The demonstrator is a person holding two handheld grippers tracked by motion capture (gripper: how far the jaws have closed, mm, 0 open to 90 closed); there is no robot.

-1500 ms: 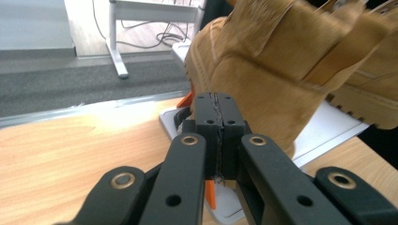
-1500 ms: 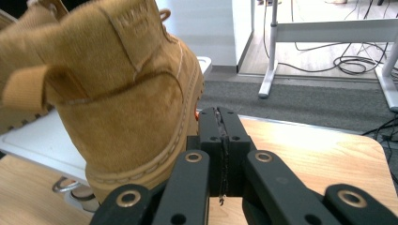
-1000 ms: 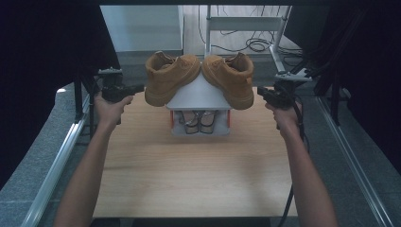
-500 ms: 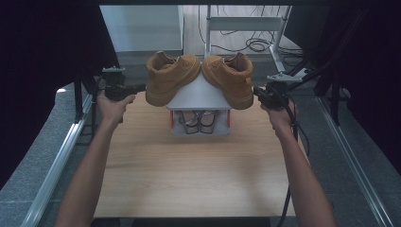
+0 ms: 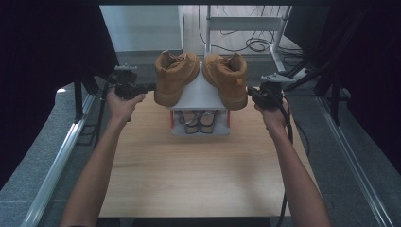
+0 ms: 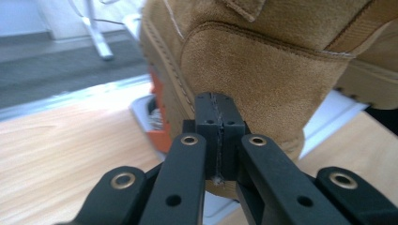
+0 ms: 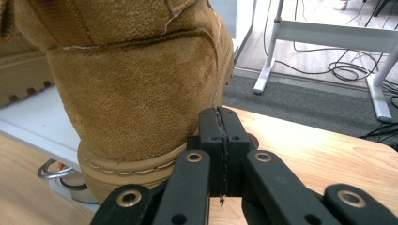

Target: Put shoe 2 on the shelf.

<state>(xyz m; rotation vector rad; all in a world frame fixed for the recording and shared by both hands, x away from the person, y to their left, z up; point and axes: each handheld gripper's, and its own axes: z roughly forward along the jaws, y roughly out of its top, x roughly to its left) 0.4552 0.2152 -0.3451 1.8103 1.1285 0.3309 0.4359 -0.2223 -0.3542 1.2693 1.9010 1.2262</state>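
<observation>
Evidently both the left gripper (image 5: 150,86) and right gripper (image 5: 249,92) were shut and empty at the heels of the left boot (image 5: 174,78) and right boot (image 5: 228,79), so each needed opening wide before closing squarely across its heel.

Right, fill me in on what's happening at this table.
A person holds a tool in each hand, one at each side of a small white rack on the wooden table. Two tan boots lean on the rack's sloped top. The left tool is shut, its tip at the heel of the left boot. The right tool is shut too, at the heel of the right boot. Neither boot is gripped.
</observation>
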